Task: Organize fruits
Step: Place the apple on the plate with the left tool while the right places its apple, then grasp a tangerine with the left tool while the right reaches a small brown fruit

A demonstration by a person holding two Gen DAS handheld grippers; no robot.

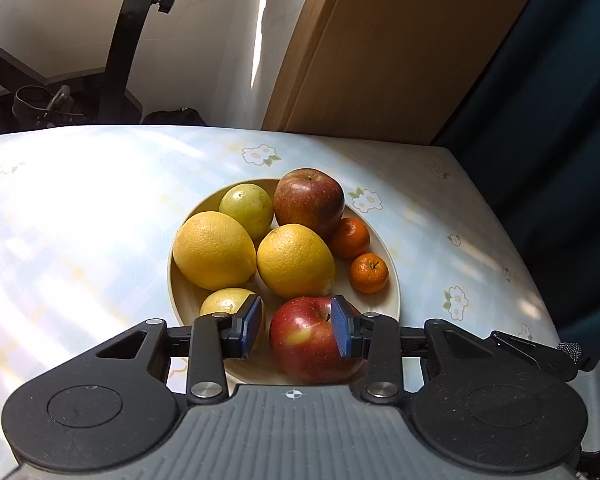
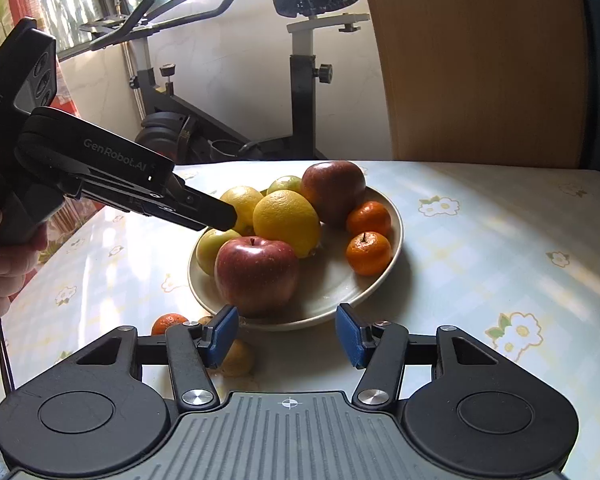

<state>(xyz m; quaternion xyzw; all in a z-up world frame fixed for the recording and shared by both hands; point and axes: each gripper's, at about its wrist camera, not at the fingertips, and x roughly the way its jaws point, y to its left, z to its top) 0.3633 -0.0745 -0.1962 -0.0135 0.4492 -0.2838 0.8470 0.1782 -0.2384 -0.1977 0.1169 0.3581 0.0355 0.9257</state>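
A cream plate [image 1: 392, 280] holds two red apples, two yellow oranges, two green-yellow fruits and two mandarins. My left gripper [image 1: 296, 326] is open above the near red apple [image 1: 304, 340]; from the right wrist view its fingers [image 2: 216, 212] hang above the plate's left side, apart from the fruit. My right gripper [image 2: 286, 334] is open and empty at the plate's [image 2: 340, 292] near rim, just before the near red apple [image 2: 256, 276]. A loose mandarin [image 2: 168, 322] and a brownish fruit [image 2: 238, 358] lie on the table off the plate, by my right gripper's left finger.
The table has a pale flowered cloth [image 1: 80, 220]. A wooden chair back [image 2: 480, 60] stands behind the table, and an exercise bike [image 2: 300, 80] beyond it. A dark blue curtain [image 1: 560, 120] hangs at the right.
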